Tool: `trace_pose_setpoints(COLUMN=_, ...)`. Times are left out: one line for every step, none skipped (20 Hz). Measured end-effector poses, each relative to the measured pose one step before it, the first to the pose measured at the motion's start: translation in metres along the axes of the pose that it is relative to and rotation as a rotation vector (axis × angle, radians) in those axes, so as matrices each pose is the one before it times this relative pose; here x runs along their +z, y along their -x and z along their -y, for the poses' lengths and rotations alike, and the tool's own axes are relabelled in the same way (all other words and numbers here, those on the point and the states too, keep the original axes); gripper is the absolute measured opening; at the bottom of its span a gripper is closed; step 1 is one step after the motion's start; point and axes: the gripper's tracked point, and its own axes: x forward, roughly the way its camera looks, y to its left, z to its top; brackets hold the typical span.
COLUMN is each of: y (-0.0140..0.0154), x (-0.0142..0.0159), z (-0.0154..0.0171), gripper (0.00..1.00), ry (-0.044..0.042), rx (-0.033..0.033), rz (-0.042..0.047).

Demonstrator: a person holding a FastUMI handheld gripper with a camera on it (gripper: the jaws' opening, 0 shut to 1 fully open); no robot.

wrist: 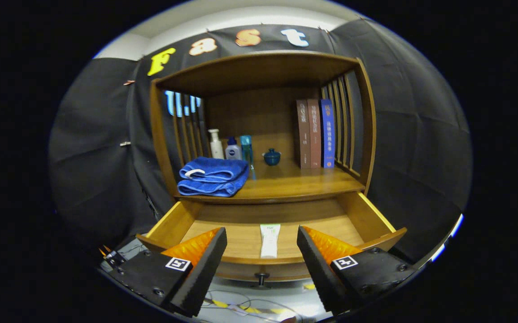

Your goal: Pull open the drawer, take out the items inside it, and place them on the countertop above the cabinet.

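Black cloth walled the booth behind and to both sides of a wooden cabinet [259, 134], and a pale floor with loose cables [241, 307] lay under the gripper. The gripper [262, 251] hung in front of the cabinet with its 2 fingers spread wide apart, holding nothing. Between them and just ahead sat the small knob [261, 278] on the front of the drawer [375, 220], which stood pulled open. Inside it, 1 white tube [270, 240] lay lengthwise on the drawer floor, close to the front panel and in line with the gap between the fingers. Above the drawer ran the countertop [303, 181]. At its near left corner sat a folded blue towel [214, 176]. Behind the towel stood 3 bottles [231, 147] in a row: a white pump bottle, a blue-and-white one, and a teal one. A small dark blue lidded pot [272, 157] stood near the middle at the back. To its right, 3 books [316, 133] stood upright beside the slatted side panel.
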Motion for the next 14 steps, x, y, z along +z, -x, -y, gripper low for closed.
trace_pose_setpoints(y=-0.01173, x=0.00051, z=0.00092, gripper=0.98, ry=-0.03283, rx=-0.00119, rz=-0.07313)
trace_pose_setpoints(y=-0.012, x=0.0032, z=0.00283, gripper=0.99, ry=-0.01535, rx=-0.00409, rz=-0.05946)
trace_pose_setpoints(y=-0.01432, x=0.00323, z=0.00562, gripper=0.99, ry=0.01399, rx=-0.01717, rz=-0.04901)
trace_pose_setpoints(y=-0.01553, x=-0.00123, z=0.00616, gripper=0.99, ry=0.03033, rx=-0.01294, rz=-0.05404)
trace_pose_setpoints(y=-0.0154, x=-0.00013, z=0.00221, gripper=0.99, ry=0.00972, rx=-0.00052, rz=-0.04846)
trace_pose_setpoints(y=-0.01246, x=-0.00511, z=-0.00013, gripper=0.99, ry=0.00222, rx=0.00894, rz=-0.0697)
trace_pose_setpoints(y=-0.01418, x=-0.00498, z=-0.00018, gripper=0.99, ry=-0.00861, rx=0.005, rz=-0.06257)
trace_pose_setpoints(y=-0.01254, x=-0.00774, z=0.00156, gripper=0.99, ry=-0.00138, rx=-0.00331, rz=-0.0707)
trace_pose_setpoints(y=-0.01405, x=-0.00458, z=0.00217, gripper=0.99, ry=-0.00429, rx=-0.0083, rz=-0.05178)
trace_pose_setpoints(y=-0.01482, x=-0.00343, z=-0.00169, gripper=0.99, ry=-0.00054, rx=-0.00026, rz=-0.03928)
trace_pose_setpoints(y=-0.01102, x=-0.00275, z=-0.00057, gripper=0.99, ry=0.0037, rx=-0.00276, rz=-0.03466)
trace_pose_setpoints(y=-0.01063, x=-0.00227, z=-0.00009, gripper=0.99, ry=0.00583, rx=-0.00666, rz=-0.03247)
trace_pose_setpoints(y=-0.00937, x=-0.00122, z=0.00012, gripper=0.99, ry=0.00974, rx=-0.01079, rz=-0.02651)
trace_pose_setpoints(y=-0.00894, x=-0.00086, z=-0.00227, gripper=0.99, ry=0.01363, rx=-0.00252, rz=-0.02568)
